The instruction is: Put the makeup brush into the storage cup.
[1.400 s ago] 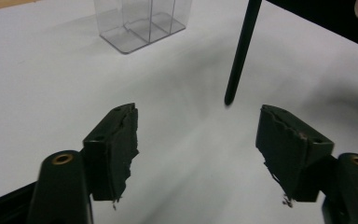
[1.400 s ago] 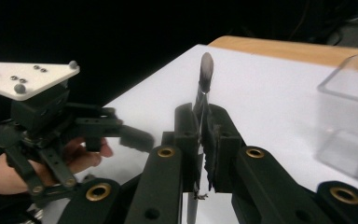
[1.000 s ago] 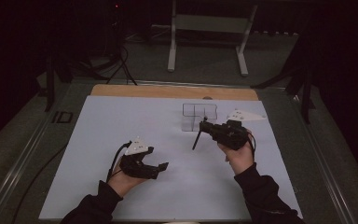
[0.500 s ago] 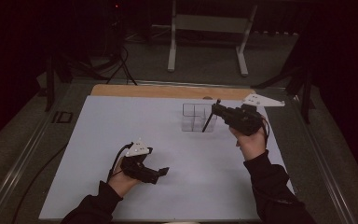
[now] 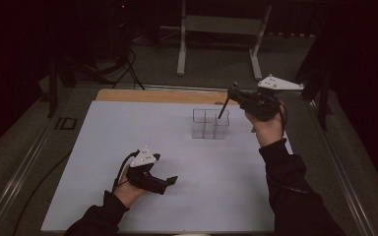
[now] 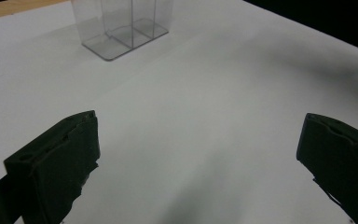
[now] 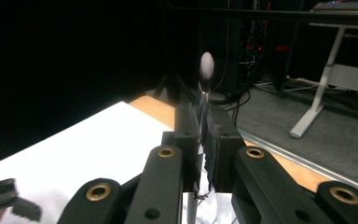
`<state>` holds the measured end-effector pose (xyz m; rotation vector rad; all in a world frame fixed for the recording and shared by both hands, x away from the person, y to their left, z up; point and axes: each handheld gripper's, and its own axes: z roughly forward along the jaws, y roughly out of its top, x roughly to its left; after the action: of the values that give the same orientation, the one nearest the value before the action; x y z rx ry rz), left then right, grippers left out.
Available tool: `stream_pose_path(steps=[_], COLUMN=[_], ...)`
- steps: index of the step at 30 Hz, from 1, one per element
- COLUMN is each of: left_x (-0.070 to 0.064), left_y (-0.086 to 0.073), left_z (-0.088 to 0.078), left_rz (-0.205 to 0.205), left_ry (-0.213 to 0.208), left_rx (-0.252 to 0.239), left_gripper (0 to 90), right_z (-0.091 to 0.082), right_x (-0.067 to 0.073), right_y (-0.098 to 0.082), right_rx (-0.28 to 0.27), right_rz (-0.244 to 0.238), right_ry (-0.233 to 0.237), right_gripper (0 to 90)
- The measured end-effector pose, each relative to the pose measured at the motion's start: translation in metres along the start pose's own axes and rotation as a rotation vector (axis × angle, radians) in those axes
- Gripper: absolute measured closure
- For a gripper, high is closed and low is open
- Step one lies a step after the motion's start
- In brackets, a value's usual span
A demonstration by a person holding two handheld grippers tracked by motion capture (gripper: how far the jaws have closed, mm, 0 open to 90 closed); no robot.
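My right gripper (image 5: 233, 92) is raised in the air just right of a clear, divided plastic container (image 5: 210, 124). Its jaws are shut on a thin dark stick (image 5: 221, 110) that slants down over the container's rim. In the right gripper view the stick (image 7: 206, 65) ends in a pale rounded tip beyond the shut jaws of the right gripper (image 7: 204, 140). My left gripper (image 5: 170, 183) rests low on the white mat near the front. Its jaws have just been opening and stand wide, with nothing between them (image 6: 205, 154). Ahead of them stands the container (image 6: 121, 23).
A white mat (image 5: 128, 137) covers the table, with a wooden strip (image 5: 152, 96) along its far edge. Beyond the table stands a metal desk frame (image 5: 182, 44) on a dark floor with cables. A small dark plate (image 5: 68, 123) lies left of the mat.
My right hand has risen and moved right and away with the stick, from in front of the container to above its right side. The left jaws have spread a little wider.
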<state>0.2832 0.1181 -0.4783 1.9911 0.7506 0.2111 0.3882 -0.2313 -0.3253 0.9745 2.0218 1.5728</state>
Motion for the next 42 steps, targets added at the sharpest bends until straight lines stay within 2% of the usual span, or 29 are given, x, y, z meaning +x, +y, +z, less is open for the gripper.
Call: stream_pose_path(steps=[4, 12, 20, 24, 33, 36, 42], left_x=[0.001, 0.0, 0.001, 0.002, 0.002, 0.003, 0.003], left_y=[0.0, -0.001, -0.002, -0.002, -0.002, -0.003, -0.003], left_z=[0.0, 0.0, 0.0, 0.0, 0.0, 0.001, 0.001], left_rz=[0.003, 0.011, 0.008, 0.008, 0.006, 0.002, -0.001], left_ry=[0.012, 0.008, 0.007, 0.007, 0.007, 0.001, -0.004], left_rx=[-0.001, -0.004, 0.004, 0.006, 0.005, 0.006, 0.01], left_gripper=[0.8, 0.8, 0.8, 0.8, 0.8, 0.8, 0.8], right_z=[0.009, 0.029, 0.054, 0.063, 0.076, 0.082, 0.091], right_x=[-0.007, -0.02, -0.024, -0.021, -0.022, -0.027, -0.028], right_y=[0.006, 0.01, -0.003, -0.008, -0.022, -0.031, -0.041], right_rx=[0.004, 0.021, 0.068, 0.095, 0.133, 0.167, 0.218], right_rz=[-0.01, -0.004, 0.028, 0.014, 0.02, 0.036, 0.034], right_ry=[-0.011, -0.034, -0.023, -0.022, -0.024, -0.03, -0.041], right_gripper=[84.6, 84.6, 84.6, 84.7, 84.6, 84.6, 84.6])
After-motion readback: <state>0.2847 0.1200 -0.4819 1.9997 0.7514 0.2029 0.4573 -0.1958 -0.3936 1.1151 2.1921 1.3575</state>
